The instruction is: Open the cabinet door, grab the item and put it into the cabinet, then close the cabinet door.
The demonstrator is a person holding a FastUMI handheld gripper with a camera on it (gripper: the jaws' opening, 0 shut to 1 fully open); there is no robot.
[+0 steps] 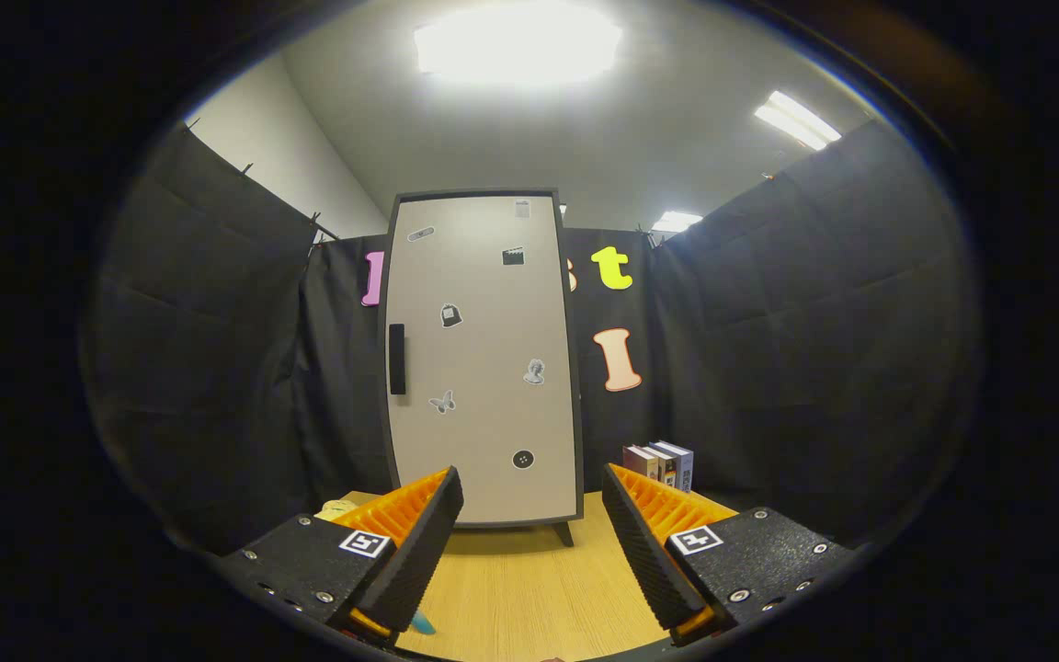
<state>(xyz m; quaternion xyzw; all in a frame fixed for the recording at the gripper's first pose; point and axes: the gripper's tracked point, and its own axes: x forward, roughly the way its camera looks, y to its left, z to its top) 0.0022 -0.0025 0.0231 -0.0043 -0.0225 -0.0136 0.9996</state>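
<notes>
A pale object [338, 507] and a blue one [423, 625] on the bench [529, 588] are largely hidden behind one finger [410, 542] of the spread claw [529, 492].

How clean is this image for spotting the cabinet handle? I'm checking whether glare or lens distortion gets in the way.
In the gripper view, the ceiling light is blown out to white, but no glare reaches the cabinet door. The fisheye bows the door's edges outward. The dark handle stands out sharply against the pale door. The open gripper is in focus, with the cabinet beyond its fingers.
</notes>
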